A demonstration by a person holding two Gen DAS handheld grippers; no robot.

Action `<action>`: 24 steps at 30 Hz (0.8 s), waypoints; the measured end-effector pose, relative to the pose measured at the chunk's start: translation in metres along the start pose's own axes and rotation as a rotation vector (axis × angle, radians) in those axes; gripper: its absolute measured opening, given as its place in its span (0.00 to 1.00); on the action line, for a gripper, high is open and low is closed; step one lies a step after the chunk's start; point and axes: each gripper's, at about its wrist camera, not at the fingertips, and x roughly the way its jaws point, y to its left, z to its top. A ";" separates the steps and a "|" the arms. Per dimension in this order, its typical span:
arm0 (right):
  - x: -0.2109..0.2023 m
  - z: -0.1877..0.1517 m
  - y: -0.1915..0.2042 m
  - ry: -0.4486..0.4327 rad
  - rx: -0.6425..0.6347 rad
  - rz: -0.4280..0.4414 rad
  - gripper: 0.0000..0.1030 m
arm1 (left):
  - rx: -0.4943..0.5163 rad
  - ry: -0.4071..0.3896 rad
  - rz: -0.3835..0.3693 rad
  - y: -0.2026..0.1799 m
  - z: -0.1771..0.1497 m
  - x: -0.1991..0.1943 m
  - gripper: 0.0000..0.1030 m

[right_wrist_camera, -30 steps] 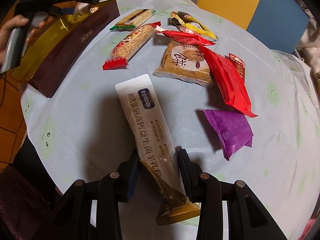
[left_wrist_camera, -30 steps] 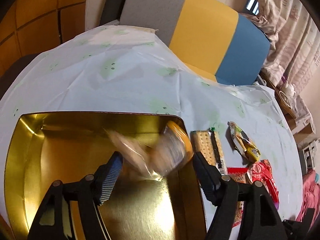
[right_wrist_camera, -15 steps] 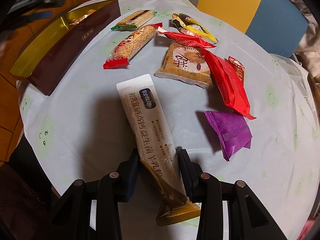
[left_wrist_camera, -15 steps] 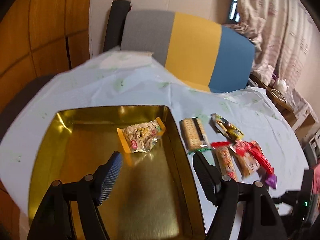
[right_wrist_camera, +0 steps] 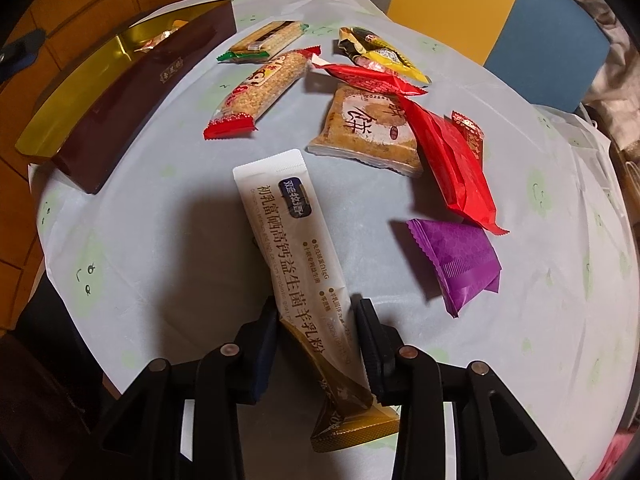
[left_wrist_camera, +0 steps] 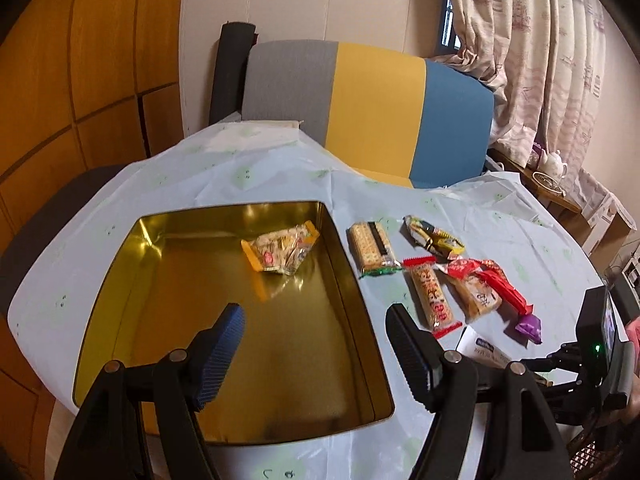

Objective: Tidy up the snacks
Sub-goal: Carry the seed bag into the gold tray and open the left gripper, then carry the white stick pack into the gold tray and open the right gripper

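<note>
The tin (left_wrist_camera: 356,280) sits on the tabletop (left_wrist_camera: 200,184), with one cracker pack (left_wrist_camera: 280,250) inside near its far right corner. Right of the tin lie a biscuit pack (left_wrist_camera: 370,246), a bar (left_wrist_camera: 432,296), a cake (left_wrist_camera: 478,296) and a pouch (left_wrist_camera: 529,326). The sachet (right_wrist_camera: 296,240) lies nearer than these. A chair (left_wrist_camera: 376,104) stands behind the tin.

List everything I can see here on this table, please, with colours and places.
gold metal tin: one, brown outside, at the table's left
orange-edged clear snack packet: one, inside the tin
cracker packs: two, green-ended, red-ended, beside the tin
yellow-black wrapper: one, far side
tan square biscuit pack: one, centre
red wrappers: at least two, right of centre
purple foil sachet: one, right
white-and-gold stick sachet: one, between right jaws
left gripper: black, open, empty
right gripper: black, shut on sachet
</note>
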 end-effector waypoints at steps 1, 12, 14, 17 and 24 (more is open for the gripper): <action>0.000 0.000 0.000 0.002 0.010 0.001 0.36 | -0.008 0.002 -0.003 0.002 -0.002 0.000 0.72; -0.004 -0.007 0.003 0.004 0.130 0.008 0.37 | -0.069 -0.013 0.064 0.023 -0.011 -0.008 0.72; -0.006 -0.010 0.004 -0.001 0.152 0.021 0.37 | -0.075 -0.012 0.080 0.026 -0.012 -0.008 0.72; -0.008 -0.016 0.007 -0.012 0.181 0.035 0.37 | -0.087 -0.021 0.089 0.030 -0.014 -0.011 0.72; -0.010 -0.026 0.009 -0.040 0.263 0.086 0.37 | -0.091 -0.011 0.122 0.035 -0.019 -0.009 0.72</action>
